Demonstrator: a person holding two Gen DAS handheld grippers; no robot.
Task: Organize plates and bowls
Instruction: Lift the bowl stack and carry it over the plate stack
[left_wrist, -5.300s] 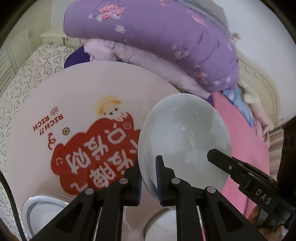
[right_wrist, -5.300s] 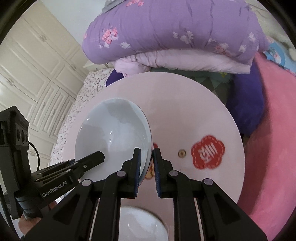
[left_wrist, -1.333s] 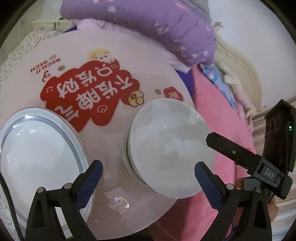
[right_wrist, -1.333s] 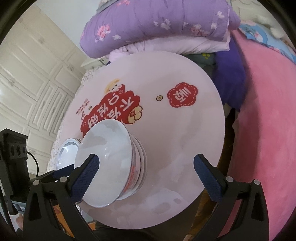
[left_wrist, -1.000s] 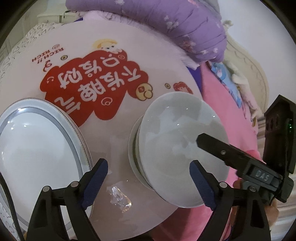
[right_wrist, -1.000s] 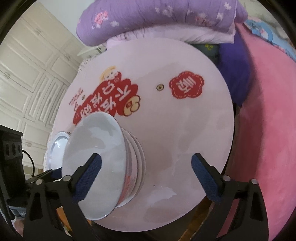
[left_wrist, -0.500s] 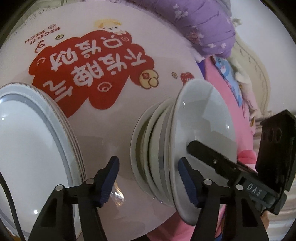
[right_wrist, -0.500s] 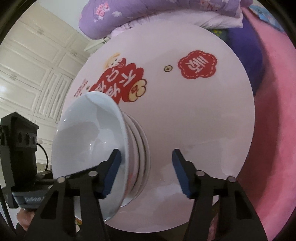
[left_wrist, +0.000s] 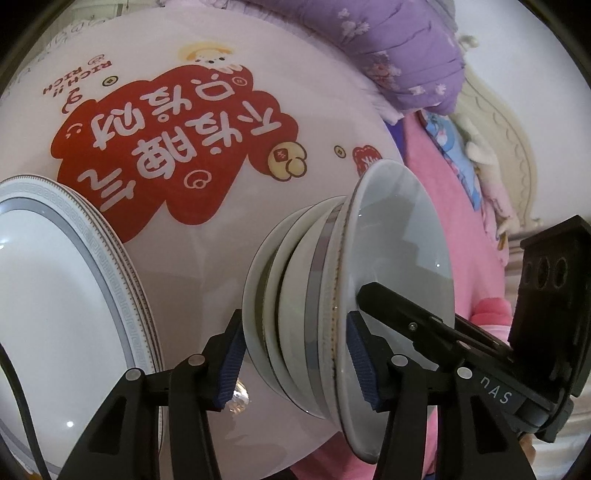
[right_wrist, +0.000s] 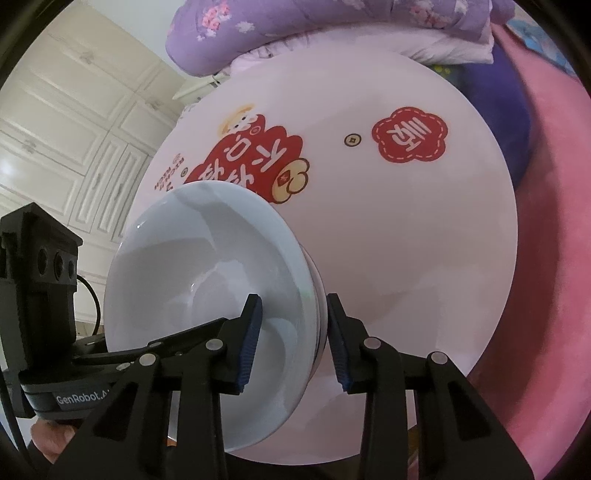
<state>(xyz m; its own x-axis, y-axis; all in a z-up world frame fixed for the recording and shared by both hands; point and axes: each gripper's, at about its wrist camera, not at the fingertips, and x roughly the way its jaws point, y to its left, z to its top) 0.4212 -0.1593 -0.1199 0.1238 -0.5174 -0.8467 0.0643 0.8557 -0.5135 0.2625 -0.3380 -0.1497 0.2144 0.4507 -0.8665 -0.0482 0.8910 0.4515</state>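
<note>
A stack of white bowls stands on the round pink table, near its front right edge. My left gripper straddles the rims of the stack from one side, its blue pads touching or nearly touching the outermost bowls. My right gripper does the same from the opposite side of the bowl stack. The stack looks tilted in both views. A stack of white plates with a grey patterned rim lies on the table to the left of the bowls.
The table carries a large red printed label. Folded purple and pink bedding is piled behind it. A pink blanket lies along the right. White cupboard doors are at the left.
Five seconds ago both grippers pinched one bowl's rim in the air. They let it go onto the stack and opened wide. Since then both have moved in low and narrowed around the whole stack.
</note>
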